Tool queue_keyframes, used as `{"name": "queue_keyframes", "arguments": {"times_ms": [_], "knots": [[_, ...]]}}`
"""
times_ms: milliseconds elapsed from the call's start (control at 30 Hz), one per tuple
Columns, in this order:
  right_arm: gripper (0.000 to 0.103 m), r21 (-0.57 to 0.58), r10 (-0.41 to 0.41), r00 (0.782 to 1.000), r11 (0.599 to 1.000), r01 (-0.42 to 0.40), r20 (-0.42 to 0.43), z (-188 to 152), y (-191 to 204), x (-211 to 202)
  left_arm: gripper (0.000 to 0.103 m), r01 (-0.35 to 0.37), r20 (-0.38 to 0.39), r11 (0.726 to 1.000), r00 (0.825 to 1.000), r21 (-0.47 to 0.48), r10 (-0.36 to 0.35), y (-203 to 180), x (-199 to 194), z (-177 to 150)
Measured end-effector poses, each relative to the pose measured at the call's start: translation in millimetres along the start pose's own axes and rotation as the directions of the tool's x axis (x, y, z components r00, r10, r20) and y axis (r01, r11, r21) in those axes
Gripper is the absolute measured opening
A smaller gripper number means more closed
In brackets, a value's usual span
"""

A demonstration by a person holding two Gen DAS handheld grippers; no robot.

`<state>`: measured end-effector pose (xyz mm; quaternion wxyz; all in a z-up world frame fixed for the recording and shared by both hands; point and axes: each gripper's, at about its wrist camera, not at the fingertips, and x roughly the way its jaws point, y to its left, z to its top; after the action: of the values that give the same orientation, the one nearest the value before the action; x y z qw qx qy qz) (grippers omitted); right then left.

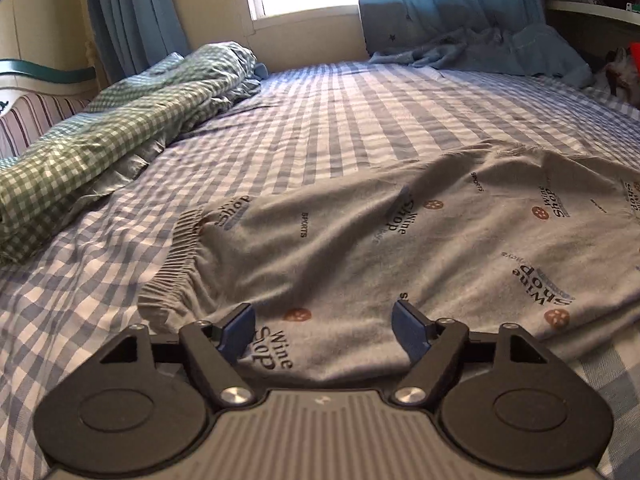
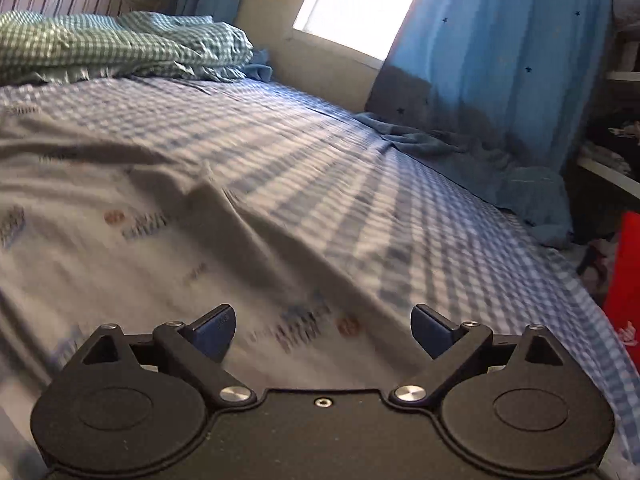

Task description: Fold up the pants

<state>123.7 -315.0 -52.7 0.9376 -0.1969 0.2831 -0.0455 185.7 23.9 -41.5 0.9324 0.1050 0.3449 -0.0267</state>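
Checked bed (image 1: pixel 320 120) is covered by grey pants (image 1: pixel 400 240); above them, left gripper (image 1: pixel 323 330) and right gripper (image 2: pixel 322 330) are held spread, empty.

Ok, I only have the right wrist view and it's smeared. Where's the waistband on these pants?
Observer: The left wrist view shows the gathered waistband at the left end of the pants, lying on the checked sheet.
Operator: Is the left gripper holding any cloth?
Observer: No. The left gripper is open over the grey fabric, with nothing pinched.
Operator: What's the blurred dark print I keep seeing?
Observer: Lettering. The print in front of that gripper reads "Wine Shop".
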Motion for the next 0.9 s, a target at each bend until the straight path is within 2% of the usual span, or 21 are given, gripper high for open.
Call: {"name": "queue_keyframes", "arguments": {"times_ms": [67, 100, 167, 300, 367, 400, 467, 533, 567, 600, 633, 700, 767, 833, 867, 900], "knots": [[0.097, 0.030, -0.075, 0.997, 0.997, 0.075, 0.007, -25.1, -24.1, -14.3, 0.089, -0.010, -0.022, 1.000, 1.000, -0.023, 0.010, 8.2, -3.9, -4.3], [0.101, 0.054, -0.115, 0.993, 0.992, 0.115, -0.005, -38.1, -40.9, -21.3, 0.090, -0.007, -0.039, 0.999, 0.999, -0.047, 0.005, 14.2, -5.6, -5.2], [0.102, 0.102, -0.176, 0.983, 0.978, 0.180, -0.045, -60.8, -75.2, -29.3, 0.090, -0.009, -0.069, 0.997, 0.998, -0.076, 0.004, 21.4, -8.1, -4.9], [0.102, 0.242, -0.263, 0.963, 0.932, 0.271, -0.062, -106.9, -147.5, -43.2, 0.092, -0.072, -0.103, 0.996, 0.993, -0.059, 0.066, 9.0, -16.5, 7.8], [0.102, 0.294, -0.379, 0.921, 0.873, 0.389, -0.092, -122.5, -172.2, -49.9, 0.093, -0.033, -0.088, 0.999, 0.996, -0.038, 0.029, -9.9, -19.3, 20.1], [0.102, 0.321, -0.411, 0.907, 0.850, 0.418, -0.092, -131.2, -184.3, -55.4, 0.095, 0.001, -0.071, 1.000, 0.998, -0.028, -0.003, -23.5, -20.4, 28.2], [0.102, 0.408, -0.390, 0.919, 0.830, 0.381, -0.065, -146.6, -205.5, -66.6, 0.099, 0.070, -0.031, 0.998, 0.997, -0.003, -0.070, -57.9, -20.5, 45.4], [0.102, 0.494, -0.319, 0.947, 0.816, 0.300, -0.049, -160.5, -222.7, -71.4, 0.099, 0.164, 0.000, 0.985, 0.986, 0.043, -0.164, -102.7, -17.8, 65.1], [0.102, 0.536, -0.261, 0.964, 0.808, 0.244, -0.046, -165.3, -232.8, -68.7, 0.099, 0.213, 0.011, 0.975, 0.977, 0.067, -0.214, -124.1, -16.6, 73.4], [0.098, 0.581, -0.196, 0.980, 0.794, 0.181, -0.037, -167.6, -241.1, -63.2, 0.099, 0.277, 0.026, 0.956, 0.960, 0.100, -0.280, -151.9, -14.4, 83.5], [0.092, 0.620, -0.140, 0.990, 0.774, 0.126, -0.026, -172.3, -249.7, -59.4, 0.099, 0.329, 0.039, 0.935, 0.941, 0.131, -0.337, -176.7, -12.5, 91.5], [0.091, 0.695, -0.044, 0.999, 0.718, 0.042, -0.014, -174.9, -265.5, -49.1, 0.099, 0.421, 0.066, 0.887, 0.896, 0.192, -0.439, -227.7, -7.7, 104.8], [0.089, 0.749, -0.006, 1.000, 0.662, -0.005, 0.012, -176.3, -281.7, -39.6, 0.099, 0.493, 0.068, 0.835, 0.850, 0.244, -0.522, -276.7, -3.3, 115.2], [0.078, 0.820, 0.013, 1.000, 0.572, -0.027, 0.024, -178.1, -298.4, -31.4, 0.099, 0.542, 0.039, 0.786, 0.816, 0.299, -0.577, -325.1, 3.1, 123.3], [0.073, 0.850, 0.006, 1.000, 0.527, -0.024, 0.024, -180.9, -304.8, -28.3, 0.099, 0.549, 0.025, 0.770, 0.809, 0.324, -0.588, -346.5, 7.1, 125.3], [0.061, 0.879, -0.001, 1.000, 0.476, -0.019, 0.022, -182.7, -310.7, -27.1, 0.099, 0.549, 0.011, 0.757, 0.807, 0.354, -0.591, -369.7, 11.3, 125.6]]}}
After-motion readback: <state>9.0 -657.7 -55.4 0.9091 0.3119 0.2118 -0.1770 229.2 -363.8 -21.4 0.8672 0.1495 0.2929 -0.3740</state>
